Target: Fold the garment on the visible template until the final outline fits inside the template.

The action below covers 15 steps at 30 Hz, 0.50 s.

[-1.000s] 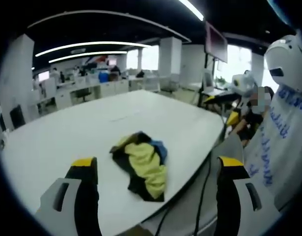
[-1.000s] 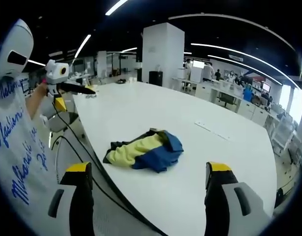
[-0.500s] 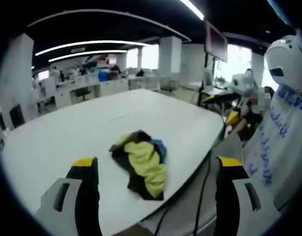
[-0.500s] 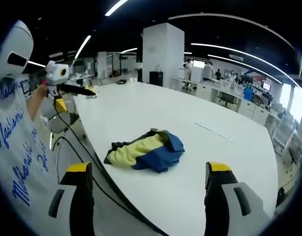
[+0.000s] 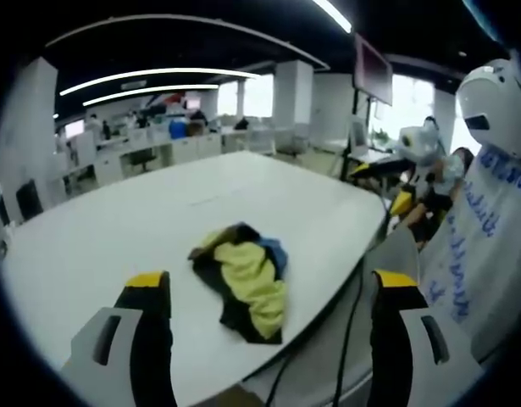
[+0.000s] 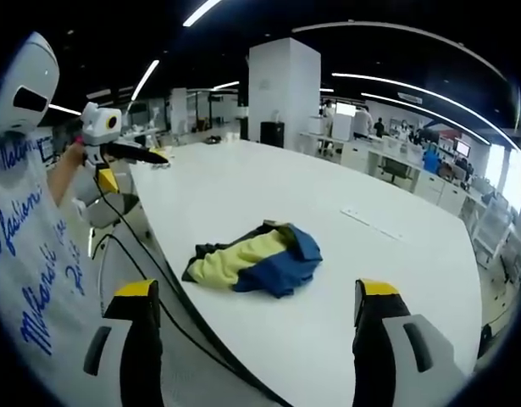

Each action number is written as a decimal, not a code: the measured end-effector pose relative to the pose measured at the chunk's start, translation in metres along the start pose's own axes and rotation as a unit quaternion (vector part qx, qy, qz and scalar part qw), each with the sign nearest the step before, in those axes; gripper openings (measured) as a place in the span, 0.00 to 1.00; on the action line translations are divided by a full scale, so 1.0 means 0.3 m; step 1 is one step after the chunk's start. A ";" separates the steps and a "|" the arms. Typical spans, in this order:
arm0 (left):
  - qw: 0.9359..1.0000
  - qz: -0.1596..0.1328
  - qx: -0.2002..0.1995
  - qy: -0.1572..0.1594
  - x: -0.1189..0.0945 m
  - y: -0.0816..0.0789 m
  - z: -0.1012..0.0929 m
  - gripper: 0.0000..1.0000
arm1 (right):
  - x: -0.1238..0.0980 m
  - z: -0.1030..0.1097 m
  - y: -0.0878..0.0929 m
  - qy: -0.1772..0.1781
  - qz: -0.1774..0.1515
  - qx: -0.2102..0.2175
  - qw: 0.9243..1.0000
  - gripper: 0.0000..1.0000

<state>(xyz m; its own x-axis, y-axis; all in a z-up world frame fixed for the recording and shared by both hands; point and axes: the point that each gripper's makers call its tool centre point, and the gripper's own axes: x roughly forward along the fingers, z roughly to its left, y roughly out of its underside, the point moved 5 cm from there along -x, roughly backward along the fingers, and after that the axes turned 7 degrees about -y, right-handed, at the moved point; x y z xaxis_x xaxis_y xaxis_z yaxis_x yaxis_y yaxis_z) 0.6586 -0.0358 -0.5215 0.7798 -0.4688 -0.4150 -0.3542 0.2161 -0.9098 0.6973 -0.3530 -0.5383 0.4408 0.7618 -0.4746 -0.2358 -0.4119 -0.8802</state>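
In the left gripper view, the left hand-held gripper (image 5: 264, 292) is held above the near edge of a large white tabletop (image 5: 116, 233), its two black, yellow-tipped jaws spread wide with nothing between them. A crumpled garment (image 5: 243, 284) in yellow, black and blue lies in a heap on the tabletop, close to the edge nearest the camera and framed between the jaws but beyond them and apart from them. At the right of this view stands a person in a white shirt with blue lettering (image 5: 489, 237), and dark cables (image 5: 349, 331) hang down past the tabletop edge. Rows of desks and ceiling lights fill the room behind.

In the right gripper view, the right hand-held gripper (image 6: 253, 309) also has its jaws wide apart and grips nothing. The garment (image 6: 256, 259) sits bunched on the tabletop (image 6: 379, 263) ahead of the jaws, near the edge, its blue part toward the right and its yellow part toward the left. The left hand-held gripper (image 6: 116, 144) shows at the far left, raised in a hand beside the white shirt (image 6: 31, 246).
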 end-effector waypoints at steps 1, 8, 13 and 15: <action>1.000 0.000 0.000 0.000 -0.001 0.000 0.000 0.94 | 0.000 0.001 -0.001 -0.001 -0.001 0.000 1.000 0.94; 1.000 0.000 -0.002 -0.004 -0.008 0.007 0.004 0.94 | 0.005 -0.002 -0.011 -0.001 -0.011 0.000 1.000 0.96; 1.000 -0.001 -0.004 -0.005 -0.010 0.008 0.007 0.93 | 0.014 0.000 -0.020 -0.004 -0.011 -0.009 1.000 0.90; 1.000 -0.001 -0.003 -0.004 -0.010 0.008 0.006 0.93 | 0.020 0.006 -0.022 -0.014 -0.008 -0.010 1.000 0.87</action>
<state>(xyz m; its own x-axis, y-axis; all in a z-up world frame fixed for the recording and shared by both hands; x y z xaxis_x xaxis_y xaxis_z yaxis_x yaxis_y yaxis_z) 0.6564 -0.0324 -0.5226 0.7845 -0.4631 -0.4125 -0.3557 0.2090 -0.9109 0.7000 -0.3448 -0.5353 0.4202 0.7821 -0.4601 -0.2118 -0.4085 -0.8878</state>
